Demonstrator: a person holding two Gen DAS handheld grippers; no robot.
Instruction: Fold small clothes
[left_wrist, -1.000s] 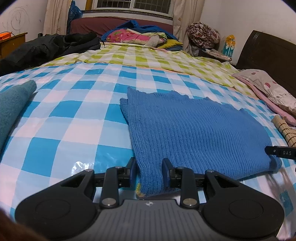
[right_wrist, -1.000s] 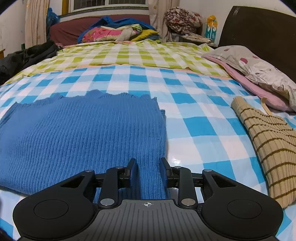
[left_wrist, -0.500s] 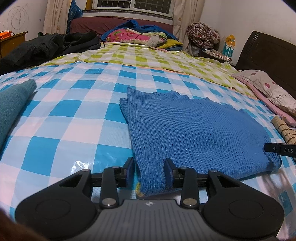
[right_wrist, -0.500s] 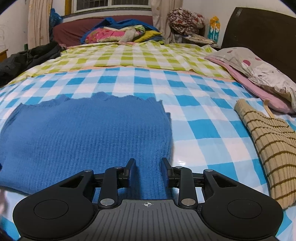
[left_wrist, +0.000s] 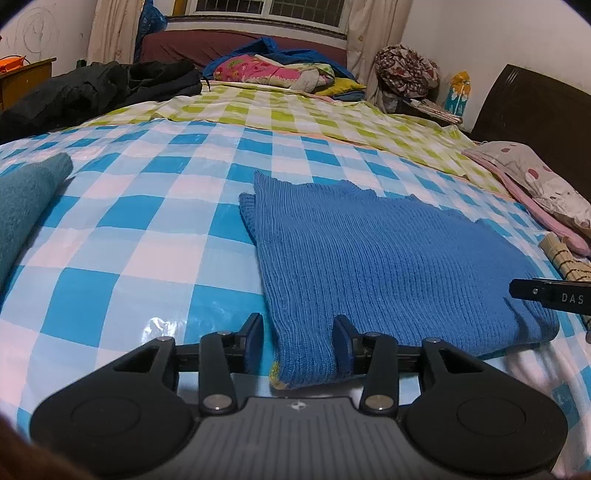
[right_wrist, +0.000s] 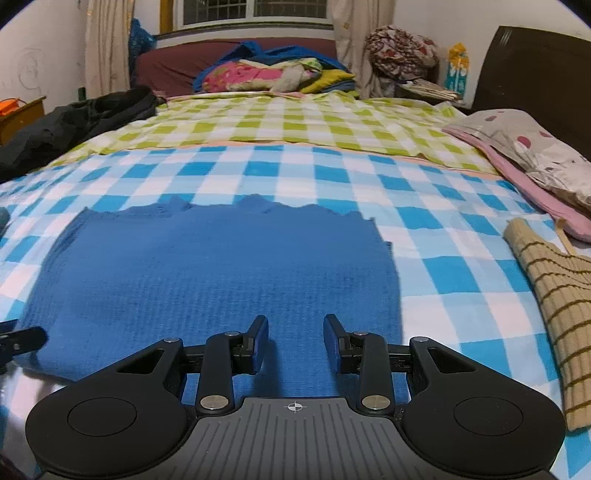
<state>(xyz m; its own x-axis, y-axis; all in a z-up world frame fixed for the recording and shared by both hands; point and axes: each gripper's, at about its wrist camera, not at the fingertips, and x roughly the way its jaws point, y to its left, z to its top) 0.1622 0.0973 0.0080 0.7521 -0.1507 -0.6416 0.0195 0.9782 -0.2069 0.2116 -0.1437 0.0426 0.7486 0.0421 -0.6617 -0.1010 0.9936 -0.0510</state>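
Note:
A blue ribbed knit garment (left_wrist: 384, 266) lies flat on the blue-and-white checked sheet (left_wrist: 155, 236); it also shows in the right wrist view (right_wrist: 221, 273). My left gripper (left_wrist: 297, 341) is open, its jaws on either side of the garment's near left corner without pinching it. My right gripper (right_wrist: 293, 341) is open above the garment's near right part, holding nothing. The right gripper's finger tip (left_wrist: 550, 291) shows at the right edge of the left wrist view.
A folded teal cloth (left_wrist: 22, 206) lies at the left. A beige striped knit (right_wrist: 557, 306) lies at the right, near a pink-edged pillow (right_wrist: 532, 155). A green checked sheet (right_wrist: 288, 122), piled bedding and dark clothes lie farther back.
Both grippers have opened and let go of the blue garment's near edge. The right gripper has lifted and drawn back; the garment now lies flat.

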